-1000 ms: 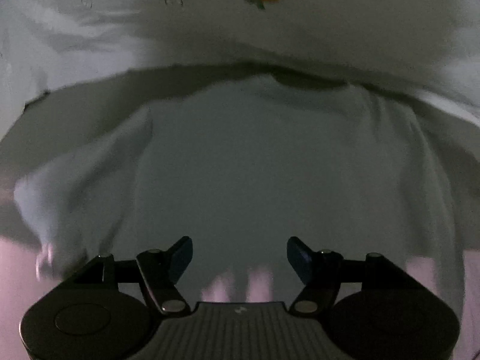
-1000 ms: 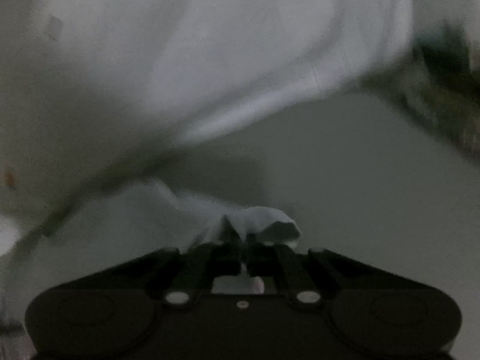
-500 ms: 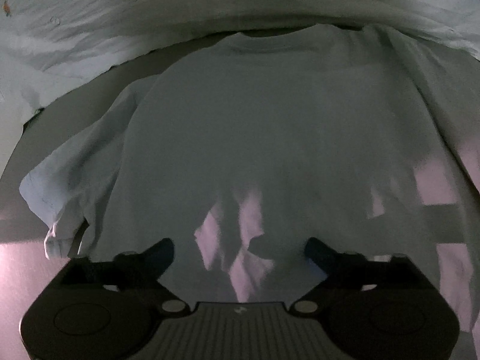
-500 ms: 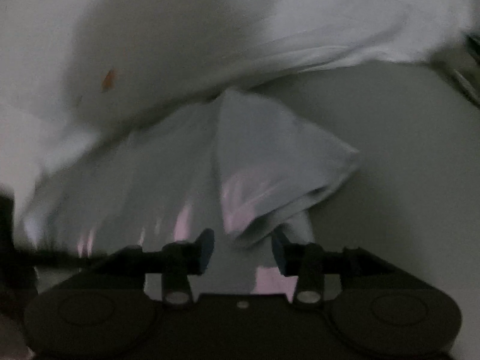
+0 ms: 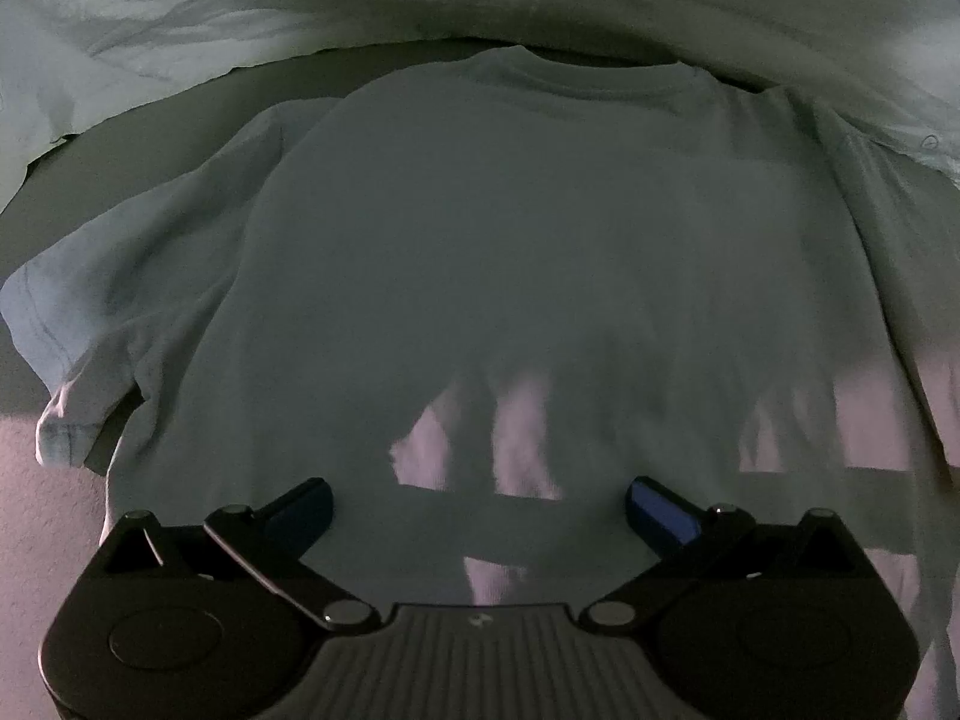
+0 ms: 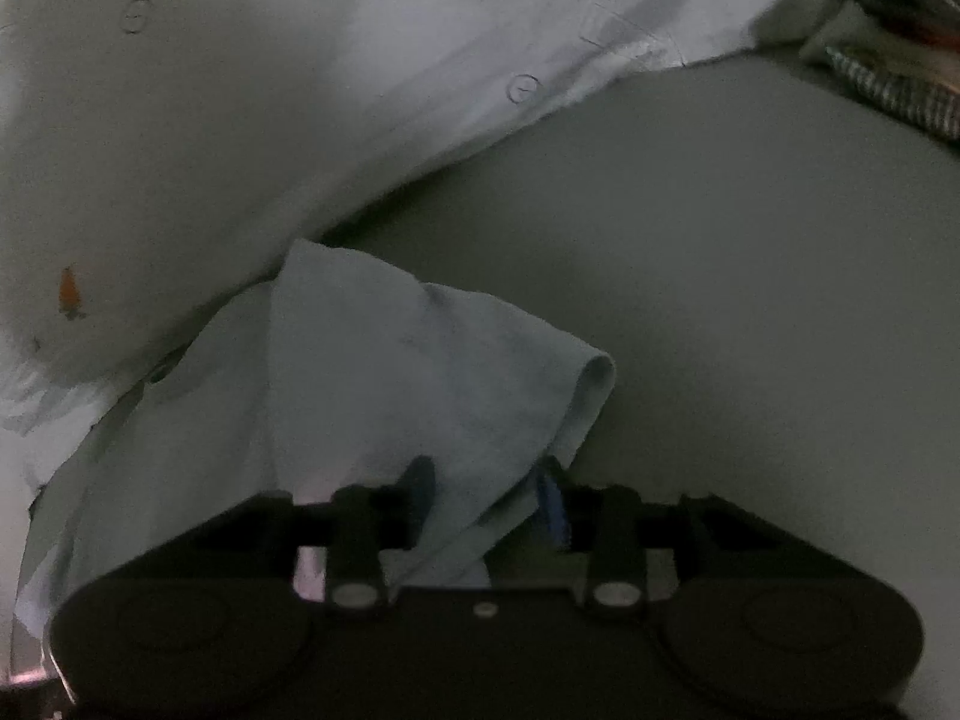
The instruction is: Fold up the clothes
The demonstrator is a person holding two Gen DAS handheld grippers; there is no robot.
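A pale T-shirt (image 5: 510,252) lies spread flat on a grey surface, collar (image 5: 576,78) at the far end and one short sleeve (image 5: 120,312) out to the left. My left gripper (image 5: 477,489) hovers over the near hem. Its jaws are opening wide, with only flat cloth below them and nothing pinched. In the right wrist view the shirt's other sleeve (image 6: 420,360) stands up in a loose fold. My right gripper (image 6: 486,468) has its jaws partly apart, and the sleeve's cloth droops between the fingers without being pressed.
A white bed cover (image 5: 300,0) with small printed figures, among them an orange carrot (image 6: 69,294), bunches along the far side. Bare grey surface (image 6: 720,300) lies right of the sleeve. A dark heap of patterned cloth (image 6: 888,30) sits at the far right corner.
The left jaws spread wider and the gripper sank toward the hem. The right gripper, shut on the sleeve a second ago, let it go; the sleeve now droops between its parted fingers.
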